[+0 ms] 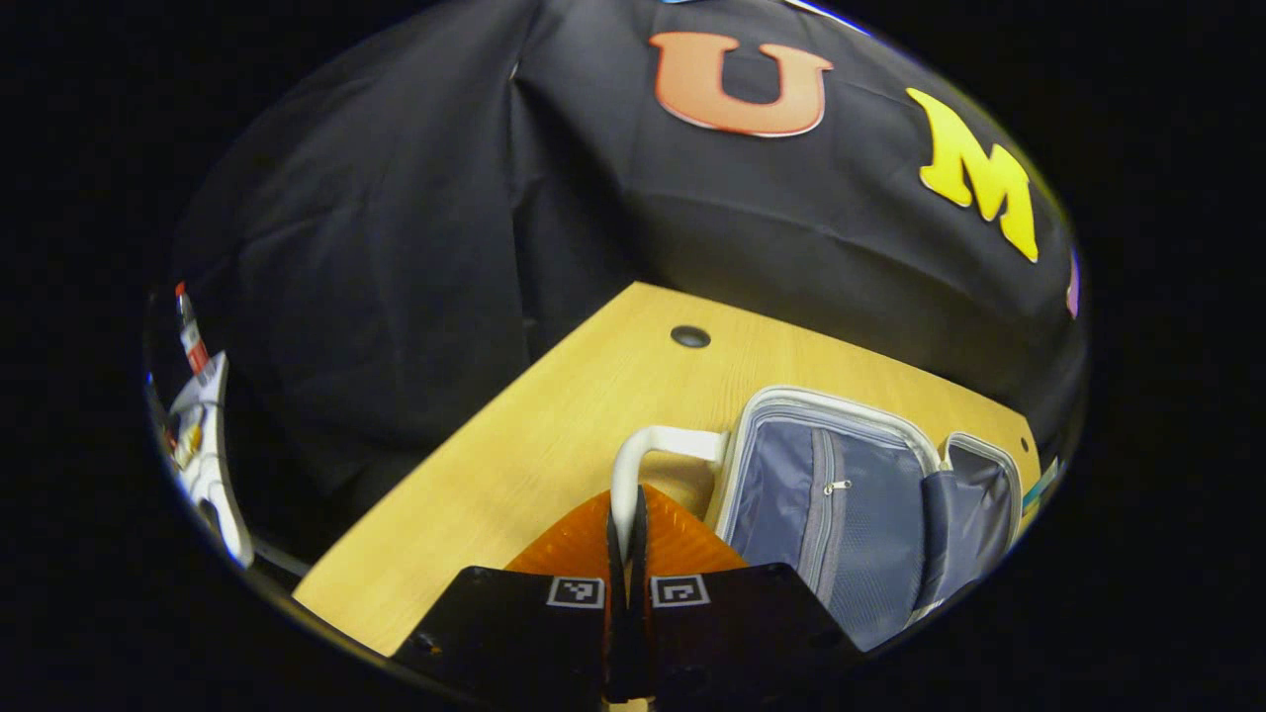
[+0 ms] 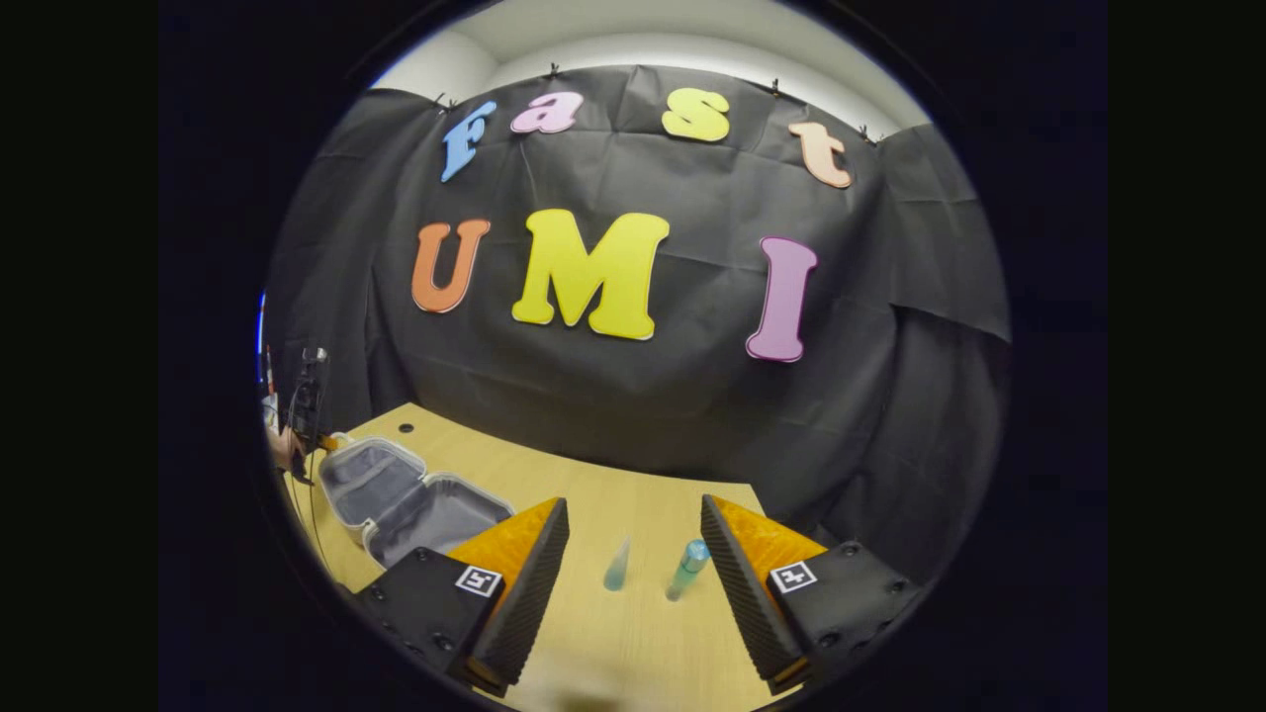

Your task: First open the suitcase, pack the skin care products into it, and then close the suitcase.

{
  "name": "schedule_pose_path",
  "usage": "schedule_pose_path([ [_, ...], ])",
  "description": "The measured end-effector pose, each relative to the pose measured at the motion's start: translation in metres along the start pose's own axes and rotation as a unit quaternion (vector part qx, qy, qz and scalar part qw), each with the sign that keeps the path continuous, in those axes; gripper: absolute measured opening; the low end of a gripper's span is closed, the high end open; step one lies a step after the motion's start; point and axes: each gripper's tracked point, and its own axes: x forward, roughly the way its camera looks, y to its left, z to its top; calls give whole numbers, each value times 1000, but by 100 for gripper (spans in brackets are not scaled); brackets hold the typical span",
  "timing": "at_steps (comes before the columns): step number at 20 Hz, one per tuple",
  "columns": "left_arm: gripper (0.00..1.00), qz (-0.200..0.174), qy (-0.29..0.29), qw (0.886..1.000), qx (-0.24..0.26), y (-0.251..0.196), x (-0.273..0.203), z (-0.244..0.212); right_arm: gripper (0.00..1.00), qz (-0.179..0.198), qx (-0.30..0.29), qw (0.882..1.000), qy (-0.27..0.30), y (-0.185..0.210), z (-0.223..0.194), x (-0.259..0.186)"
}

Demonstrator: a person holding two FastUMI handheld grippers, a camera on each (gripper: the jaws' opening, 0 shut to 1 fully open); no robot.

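Black cloth hangs behind a pale wooden bench [image 2: 633,633] with a small dark round grommet [image 1: 690,336] near its far corner. In the left gripper view, the left hand-held gripper [image 1: 627,539] has its two fingers drawn together around the lower end of the white suitcase handle [image 1: 643,457], which curves up and over to the shell of the suitcase [image 1: 841,494]; the fingers look pressed on the handle from both sides with almost no gap between them. That suitcase lies open on the bench, showing a grey-blue lining with a zipped pocket on the nearer half and a second, smaller-looking half beyond it. In the right gripper view, the right hand-held gripper [image 2: 633,554] hangs above the bench with its fingers spread wide and nothing between them. Two skin care products lie on the wood just beyond the gap: a small clear bottle [image 2: 616,567] and, just beside it, a teal tube [image 2: 686,571] tilted on its side. The open suitcase [image 2: 406,499] sits well apart from them at the left of that view, both halves facing up, with a person's hand [image 2: 287,447] at its far edge.
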Motion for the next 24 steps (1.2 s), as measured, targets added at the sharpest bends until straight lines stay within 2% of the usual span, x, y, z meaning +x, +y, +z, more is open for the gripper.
schedule_pose_path([
  [3, 7, 3, 9, 1000, -11, 11, 8, -3, 80, -1, 2, 1000, 8, 7, -1, 2],
  [6, 12, -10, 19, 1000, -17, 13, 10, -8, 80, 3, 7, 1000, 14, 12, -5, 5],
  [7, 18, -9, 23, 999, -27, 14, 9, -8, 80, 4, 8, 1000, 15, 13, -5, 5],
  [9, 20, 8, 36, 999, -36, 22, 7, -13, 80, 8, 10, 1000, 17, 14, -7, 5],
  [10, 39, 14, 38, 998, -38, 25, 4, -12, 80, 8, 12, 1000, 17, 12, -9, 5],
  [11, 53, 20, 37, 998, -39, 29, -1, -11, 80, 8, 15, 1000, 18, 10, -10, 6],
  [12, 60, 24, 35, 998, -41, 29, -9, -8, 80, 6, 19, 1000, 18, 6, -13, 6],
  [14, 82, 23, 28, 998, -44, 22, -30, -3, 80, 2, 29, 999, 19, -3, -18, 8],
  [15, 99, 11, 27, 999, -46, 10, -40, -1, 80, 1, 34, 999, 23, -7, -22, 8],
  [18, 99, -15, -1, 999, -34, -33, -77, 12, 78, -4, 50, 998, 27, -24, -33, 11],
  [24, 98, -80, -68, 994, 11, -167, -163, 37, 80, -21, 76, 996, 48, -71, -70, 25],
])
